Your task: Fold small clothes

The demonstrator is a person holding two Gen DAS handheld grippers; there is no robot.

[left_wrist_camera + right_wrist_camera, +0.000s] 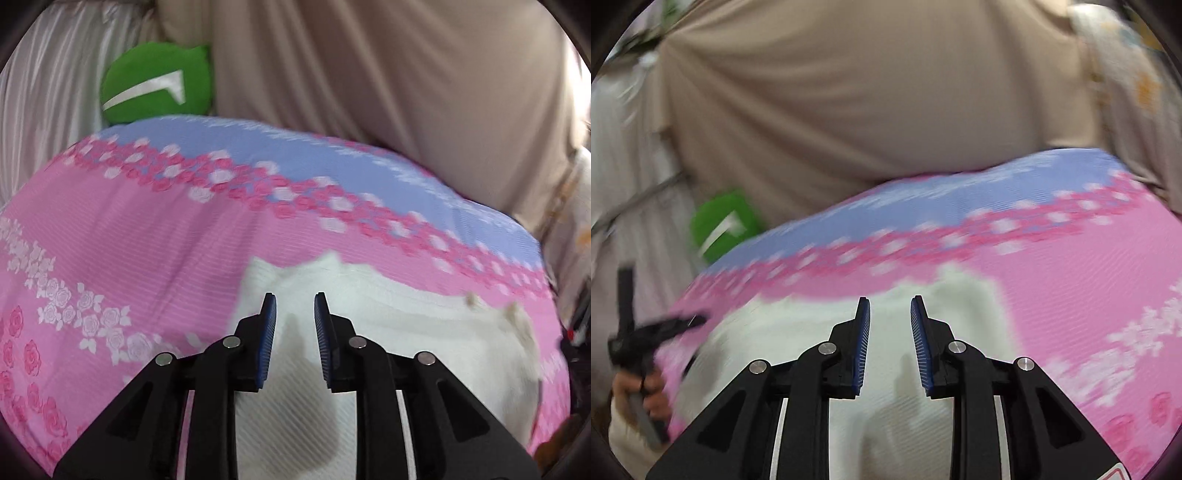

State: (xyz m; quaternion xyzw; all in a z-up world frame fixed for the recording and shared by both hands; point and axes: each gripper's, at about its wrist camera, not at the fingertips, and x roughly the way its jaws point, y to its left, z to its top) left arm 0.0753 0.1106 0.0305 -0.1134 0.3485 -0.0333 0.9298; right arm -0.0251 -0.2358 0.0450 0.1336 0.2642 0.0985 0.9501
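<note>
A small white ribbed garment [388,332] lies flat on a pink and blue flowered bedspread [129,240]. My left gripper [294,299] hovers over the garment's left part, jaws open and empty. In the right wrist view the same white garment [798,332] lies under my right gripper [888,301], which is open and empty above its right part. The left gripper [657,328] shows blurred at the left edge of that view, held by a hand.
A green round cushion [159,81] with a white mark lies at the far left of the bed. Beige cloth [388,74] hangs behind the bed. White pleated fabric [44,92] is at the far left. Flowered pale fabric [1126,55] is at the far right.
</note>
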